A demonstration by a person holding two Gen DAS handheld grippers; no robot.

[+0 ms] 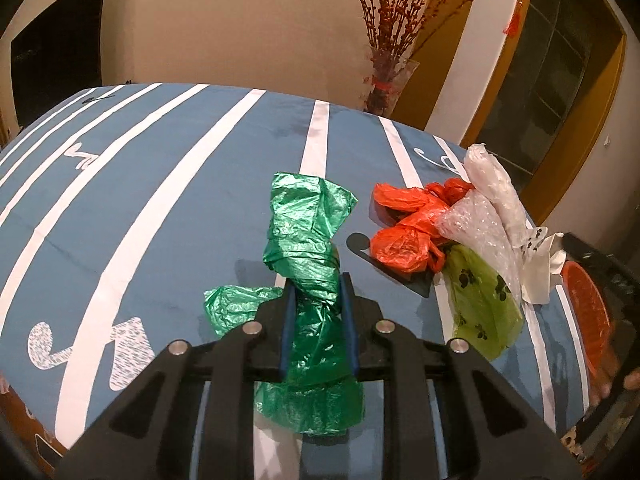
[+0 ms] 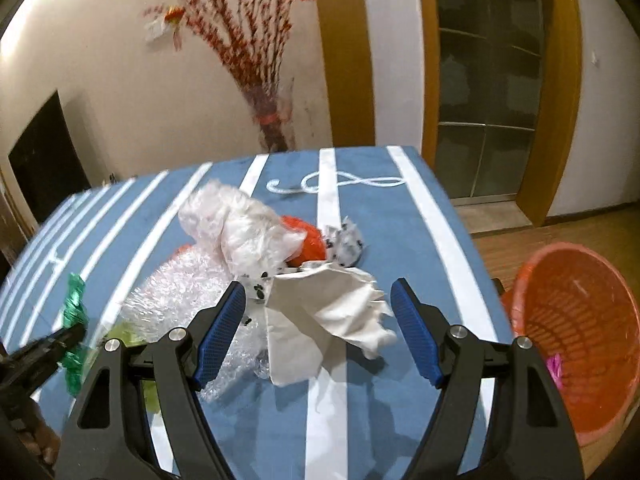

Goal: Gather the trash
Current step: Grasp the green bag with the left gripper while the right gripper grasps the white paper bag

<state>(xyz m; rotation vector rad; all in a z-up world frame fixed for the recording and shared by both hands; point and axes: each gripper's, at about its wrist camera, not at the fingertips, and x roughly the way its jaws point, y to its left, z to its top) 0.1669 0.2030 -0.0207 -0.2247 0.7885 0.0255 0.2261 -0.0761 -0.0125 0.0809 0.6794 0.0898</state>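
**Carry the green bag clear while the right hand lines up on the paper**

Nearest the left wrist camera, the left gripper [image 1: 317, 296] has its blue fingers [image 1: 288, 320] drawn narrow on the twisted middle of the green plastic bag [image 1: 308, 240], with crumpled ends sticking out above and below the grip. The hold looks sound, yet thin film slips easily, so the carry should be smooth and the squeeze kept until the bag is over the orange basket [image 2: 576, 340], which stands off the right edge of the tabletop [image 1: 160, 200]. The loose lower end could drag on the cloth or catch the pile, so the bag is best carried high.

In the right wrist view, the right gripper [image 2: 320, 320] has its fingers [image 2: 224, 332] spread wide and holds nothing; the crumpled white paper [image 2: 320, 320] lies on the tabletop between and just beyond them. To take it well, the fingers should come down around its bulk, not its thin torn edge.

Just behind the paper sits the bubble wrap [image 2: 180, 292], then a spotted scrap [image 2: 344, 244], a white bag [image 2: 240, 224] and an orange bag [image 1: 404, 232]; a lime bag with paw prints [image 1: 480, 300] lies beside them. What the pink thing [image 2: 554, 364] inside the basket is cannot be told, likely trash already dropped.

Farthest off, a vase of red twigs [image 1: 388, 80] stands against the wall.
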